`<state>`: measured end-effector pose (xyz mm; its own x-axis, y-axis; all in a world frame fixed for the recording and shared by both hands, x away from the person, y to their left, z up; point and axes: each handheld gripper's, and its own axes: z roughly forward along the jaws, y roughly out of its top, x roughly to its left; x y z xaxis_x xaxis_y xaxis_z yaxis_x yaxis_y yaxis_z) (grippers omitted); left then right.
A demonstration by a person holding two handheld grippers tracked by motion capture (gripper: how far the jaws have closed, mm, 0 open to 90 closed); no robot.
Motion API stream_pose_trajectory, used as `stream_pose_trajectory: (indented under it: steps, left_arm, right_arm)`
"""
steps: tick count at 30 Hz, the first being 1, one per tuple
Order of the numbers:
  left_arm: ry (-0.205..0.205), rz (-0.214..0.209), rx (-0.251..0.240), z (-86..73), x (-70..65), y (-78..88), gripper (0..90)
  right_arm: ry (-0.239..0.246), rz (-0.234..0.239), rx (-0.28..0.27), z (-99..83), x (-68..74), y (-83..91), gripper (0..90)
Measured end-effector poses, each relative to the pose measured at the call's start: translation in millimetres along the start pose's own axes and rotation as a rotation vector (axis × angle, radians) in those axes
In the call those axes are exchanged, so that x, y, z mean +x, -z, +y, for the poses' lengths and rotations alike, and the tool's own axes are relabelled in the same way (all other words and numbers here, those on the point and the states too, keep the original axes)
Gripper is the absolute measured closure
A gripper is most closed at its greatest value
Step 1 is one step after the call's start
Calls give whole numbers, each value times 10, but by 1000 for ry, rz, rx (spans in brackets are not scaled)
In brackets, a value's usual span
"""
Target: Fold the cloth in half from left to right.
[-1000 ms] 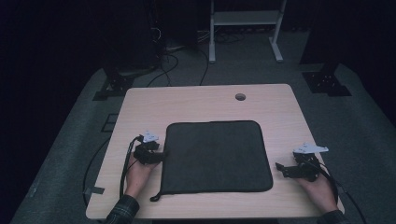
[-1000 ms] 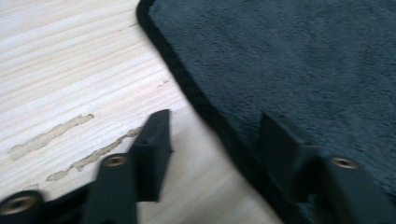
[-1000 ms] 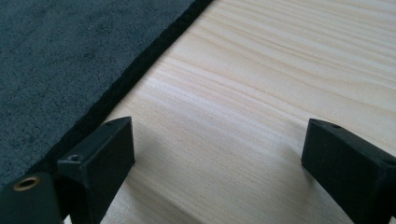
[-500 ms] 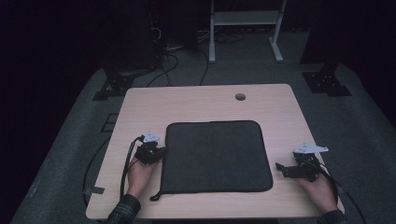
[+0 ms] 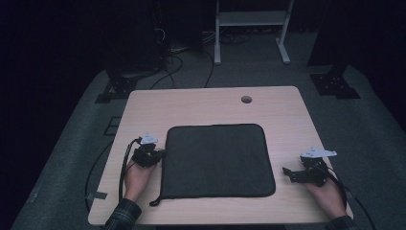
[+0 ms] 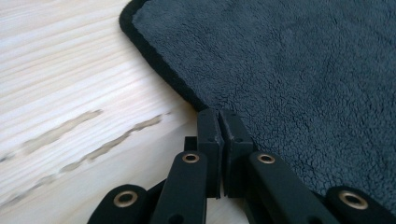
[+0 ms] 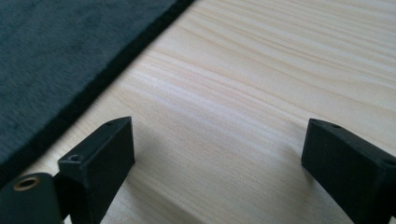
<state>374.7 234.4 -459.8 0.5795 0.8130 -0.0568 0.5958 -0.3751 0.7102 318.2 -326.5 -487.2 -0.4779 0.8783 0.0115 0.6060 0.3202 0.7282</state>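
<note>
A dark grey fleecy cloth (image 5: pixel 218 160) with a black hem lies flat in the middle of the light wooden table (image 5: pixel 201 105). My left gripper (image 5: pixel 160 153) rests at the cloth's left edge, held by a hand in a plaid sleeve. In the left gripper view the cloth (image 6: pixel 303 70) spreads up and right, and the left gripper (image 6: pixel 218 114) is shut, its tips meeting on the hem. My right gripper (image 5: pixel 287 172) lies on bare wood right of the cloth, pointing at it. The right gripper (image 7: pixel 217 149) stands wide open over wood, with the cloth (image 7: pixel 56 56) at upper left.
A small round hole (image 5: pixel 246 99) sits near the table's far edge. A hanging loop (image 5: pixel 154 202) sticks out of the cloth's near left corner. Cables trail from both grippers. Beyond the table, a white stand (image 5: pixel 249 19) and black gear sit on the dark floor.
The left gripper has edged slightly toward the cloth's left edge and its jaws have drawn together there. The right hand and gripper have stayed still.
</note>
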Motion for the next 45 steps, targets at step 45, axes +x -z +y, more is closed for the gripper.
stream_pose_trajectory:
  steps: [45]
  left_arm:
    - [38, -331, -182, 416, -185, 97, 873]
  right_arm:
    - [-1, 0, 0, 0, 0, 0, 85]
